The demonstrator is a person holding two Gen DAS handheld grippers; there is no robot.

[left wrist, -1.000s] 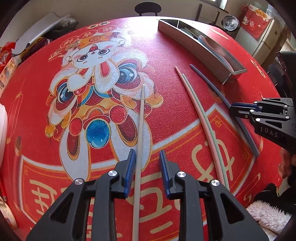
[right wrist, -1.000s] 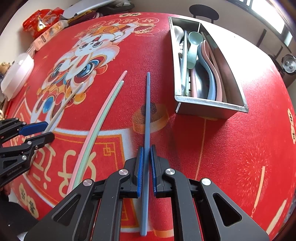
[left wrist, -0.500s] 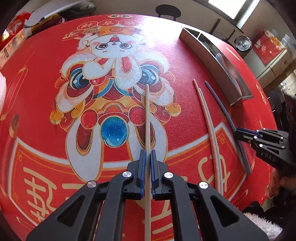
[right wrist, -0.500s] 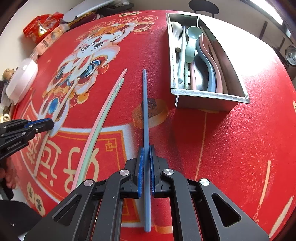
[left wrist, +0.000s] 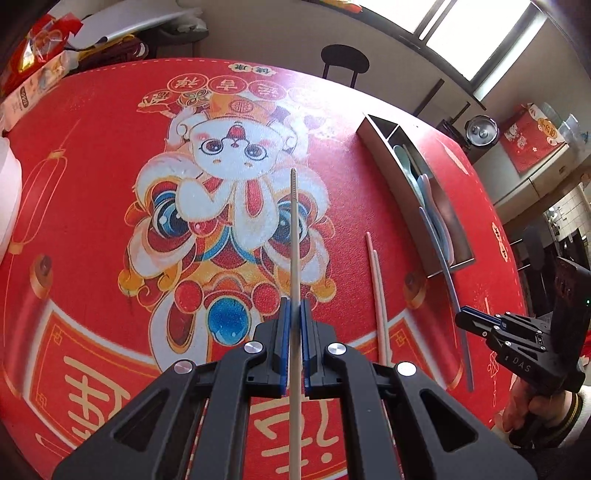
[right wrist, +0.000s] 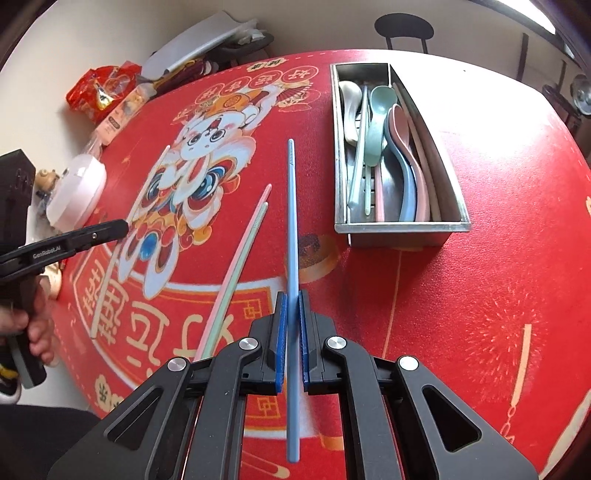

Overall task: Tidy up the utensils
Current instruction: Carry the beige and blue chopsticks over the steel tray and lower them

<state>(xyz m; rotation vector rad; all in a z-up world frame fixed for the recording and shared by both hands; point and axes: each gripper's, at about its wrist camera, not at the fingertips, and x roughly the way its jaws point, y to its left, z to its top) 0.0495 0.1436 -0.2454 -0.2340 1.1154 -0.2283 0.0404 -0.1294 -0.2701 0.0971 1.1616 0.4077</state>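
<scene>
My left gripper point(left wrist: 294, 306) is shut on a beige chopstick point(left wrist: 293, 236) and holds it above the red mat, pointing away. My right gripper point(right wrist: 291, 299) is shut on a blue chopstick point(right wrist: 291, 206), also lifted off the mat. A pink chopstick point(right wrist: 255, 221) and a green chopstick point(right wrist: 236, 266) lie side by side on the mat, left of the blue one. The metal utensil tray point(right wrist: 402, 225) holds several spoons and chopsticks at the right. It also shows in the left wrist view point(left wrist: 373, 129), with the right gripper point(left wrist: 461, 317) at the right edge.
A red mat with a cartoon print point(right wrist: 207, 140) covers the round table. Snack packets point(right wrist: 99, 92) and a white lidded container point(right wrist: 74, 188) sit at the table's far left edge. A black stool point(right wrist: 402, 26) stands beyond the table. The left gripper point(right wrist: 122, 225) shows at the left.
The left gripper closed on the beige chopstick and lifted it. The right gripper, shut throughout, raised the blue chopstick off the mat. Both cameras now sit higher.
</scene>
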